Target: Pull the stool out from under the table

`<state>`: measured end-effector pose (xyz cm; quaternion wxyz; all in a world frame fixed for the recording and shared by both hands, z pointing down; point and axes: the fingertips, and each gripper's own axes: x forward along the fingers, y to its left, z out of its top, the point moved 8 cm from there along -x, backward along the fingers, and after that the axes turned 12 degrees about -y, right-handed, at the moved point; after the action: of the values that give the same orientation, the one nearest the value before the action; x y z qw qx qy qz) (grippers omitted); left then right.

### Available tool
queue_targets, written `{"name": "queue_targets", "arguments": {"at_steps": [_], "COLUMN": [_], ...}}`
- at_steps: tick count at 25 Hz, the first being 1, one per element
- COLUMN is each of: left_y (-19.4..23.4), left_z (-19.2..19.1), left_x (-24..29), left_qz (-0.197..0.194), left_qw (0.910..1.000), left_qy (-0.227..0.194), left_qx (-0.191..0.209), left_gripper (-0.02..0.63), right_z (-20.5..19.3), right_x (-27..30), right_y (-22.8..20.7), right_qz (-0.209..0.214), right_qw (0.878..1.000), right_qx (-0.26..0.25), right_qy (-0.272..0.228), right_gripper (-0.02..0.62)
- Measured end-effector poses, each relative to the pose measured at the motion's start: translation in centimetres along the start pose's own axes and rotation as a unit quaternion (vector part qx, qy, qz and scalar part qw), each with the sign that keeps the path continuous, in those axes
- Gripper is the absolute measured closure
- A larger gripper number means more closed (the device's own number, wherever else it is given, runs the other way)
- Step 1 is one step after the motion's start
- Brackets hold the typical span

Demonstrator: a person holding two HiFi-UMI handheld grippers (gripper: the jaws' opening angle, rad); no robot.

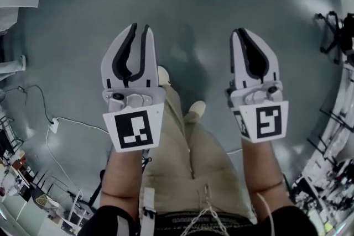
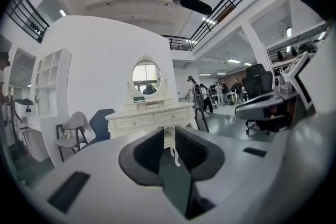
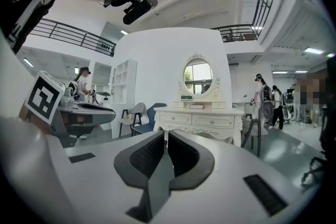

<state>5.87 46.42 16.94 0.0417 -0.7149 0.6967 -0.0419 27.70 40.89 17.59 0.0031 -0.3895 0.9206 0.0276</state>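
Two tools held out level over a bare grey floor (image 1: 182, 3). The left tool (image 1: 139, 26) has its jaws a little spread with nothing between them, and the right tool (image 1: 241, 32) has its jaws pressed together, empty. Straight ahead of both tools, well apart from them, stands a white counter (image 3: 199, 120) with an oval mirror (image 3: 198, 76) on top; its drawers are closed. No view clearly shows the stool. A pale curved leg (image 2: 175, 155) shows under the counter through the left tool's gap, but I cannot tell whether it belongs to the stool or the counter. Ahead and left of the tools, beside the counter, are a pale chair (image 3: 135, 113) and a blue chair (image 3: 152, 110), with a white shelf unit (image 3: 125, 81) behind them; its compartments are too small to read. Ahead and right, a dark-legged stand (image 3: 252, 134) is just beside the counter, with people (image 3: 261, 94) standing farther back. Nothing lies on the floor between the tools and the counter. Below the tools are the person's beige trousers (image 1: 204, 163), and a white power strip (image 1: 53, 125) with its cable lies on the floor off to the left.
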Motion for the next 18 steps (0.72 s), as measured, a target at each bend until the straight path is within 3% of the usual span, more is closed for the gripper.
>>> {"name": "queue_targets", "arguments": {"at_steps": [6,10,18], "left_y": [2.3,4.7,8.8], "left_z": [-0.7,-2.2,-5.7], "left_x": [3.8,6.0,10.2], "left_qz": [-0.028,-0.042,-0.05], "left_qw": [0.9995,0.9987,0.9966], "left_qy": [0.012,0.029,0.06], "left_qx": [-0.006,-0.008,-0.027], "left_gripper": [0.523,0.494,0.442], "right_z": [-0.6,-2.0,-3.5], "right_x": [4.4,7.6,13.0], "right_y": [-0.5,0.0,0.3], "right_qz": [-0.014,-0.005,-0.032], "right_qw": [1.0,0.999,0.997], "right_qx": [0.015,0.014,0.047], "right_qy": [0.014,0.033,0.06], "right_gripper": [0.589,0.5,0.456]}}
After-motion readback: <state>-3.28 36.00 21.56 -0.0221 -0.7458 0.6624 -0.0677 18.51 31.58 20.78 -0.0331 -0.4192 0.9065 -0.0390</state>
